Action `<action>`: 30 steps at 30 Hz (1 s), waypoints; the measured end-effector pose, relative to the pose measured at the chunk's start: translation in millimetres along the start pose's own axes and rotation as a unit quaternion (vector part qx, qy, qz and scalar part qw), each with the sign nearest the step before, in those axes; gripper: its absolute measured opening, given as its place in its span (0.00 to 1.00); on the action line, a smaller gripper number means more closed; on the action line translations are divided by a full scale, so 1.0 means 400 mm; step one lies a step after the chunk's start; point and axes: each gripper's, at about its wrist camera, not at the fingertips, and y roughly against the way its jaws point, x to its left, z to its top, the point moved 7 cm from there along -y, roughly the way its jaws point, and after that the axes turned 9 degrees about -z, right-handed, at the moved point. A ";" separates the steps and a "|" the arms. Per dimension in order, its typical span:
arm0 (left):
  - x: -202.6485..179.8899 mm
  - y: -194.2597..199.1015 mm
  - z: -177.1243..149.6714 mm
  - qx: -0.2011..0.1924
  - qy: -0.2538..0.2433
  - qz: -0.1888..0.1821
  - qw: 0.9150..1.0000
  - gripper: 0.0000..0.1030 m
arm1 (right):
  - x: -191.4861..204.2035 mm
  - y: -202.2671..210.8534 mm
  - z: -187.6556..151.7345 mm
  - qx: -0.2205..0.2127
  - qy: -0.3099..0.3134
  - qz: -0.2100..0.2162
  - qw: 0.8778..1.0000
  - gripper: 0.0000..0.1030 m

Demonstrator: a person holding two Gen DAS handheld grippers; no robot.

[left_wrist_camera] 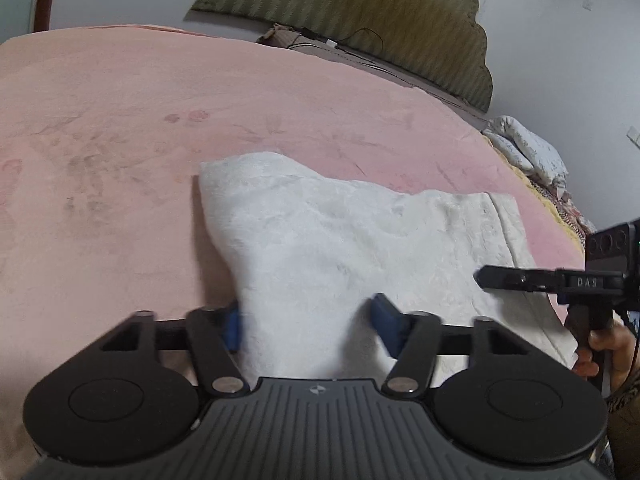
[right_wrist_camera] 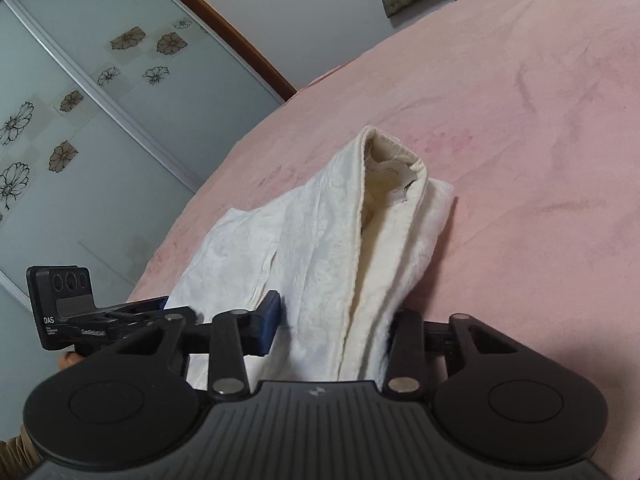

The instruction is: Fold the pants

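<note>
**Two grippers closed on white pants at the near edge of a pink bed**

Two handheld grippers work over one large pink blanket (left_wrist_camera: 120,128), which covers the bed and fills most of both views. An olive headboard (left_wrist_camera: 360,12) stands at the far side of the bed against a pale wall. A sliding door with flower-patterned panels (right_wrist_camera: 80,120) is visible from the right wrist view.

White pants (left_wrist_camera: 340,240) lie on the blanket near its front edge, partly folded and wrinkled. From the right wrist view, the pants (right_wrist_camera: 320,240) rise into a peaked fold, with the open waistband and a small label facing the camera.

Left gripper (left_wrist_camera: 306,326): the blue pads sit on either side of a bunch of pants fabric, clamped on it. Right gripper (right_wrist_camera: 334,324): its jaws pinch a thick seam fold of the pants; the right-hand pad is mostly hidden behind the cloth.

Each gripper appears at the edge of the other's view. A hand (left_wrist_camera: 604,344) holds the right gripper's handle.
</note>
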 end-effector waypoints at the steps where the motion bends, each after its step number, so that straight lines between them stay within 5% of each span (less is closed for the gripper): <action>1: 0.005 0.008 0.005 -0.007 0.005 0.000 1.000 0.28 | 0.007 0.008 -0.003 -0.006 0.003 0.001 1.000 0.30; 6: -0.035 0.060 -0.001 -0.059 -0.033 0.001 0.998 0.14 | 0.059 0.048 -0.003 -0.033 0.036 -0.008 0.999 0.23; 12: -0.063 0.119 0.029 -0.110 -0.062 0.011 0.992 0.14 | 0.160 0.092 0.033 -0.071 0.100 -0.026 0.992 0.21; 17: -0.001 0.150 0.126 -0.134 -0.065 0.054 0.987 0.14 | 0.230 0.027 0.135 -0.078 0.140 -0.008 0.987 0.21; 27: 0.198 0.067 0.277 -0.104 -0.055 0.143 0.983 0.16 | 0.248 -0.253 0.296 -0.063 0.117 -0.014 0.991 0.21; 29: 0.232 0.036 0.270 -0.084 -0.045 0.161 0.982 0.21 | 0.214 -0.308 0.297 -0.038 0.090 -0.041 0.994 0.25; 30: 0.242 0.028 0.266 -0.079 -0.045 0.175 0.980 0.32 | 0.191 -0.334 0.290 -0.020 0.080 -0.064 0.995 0.28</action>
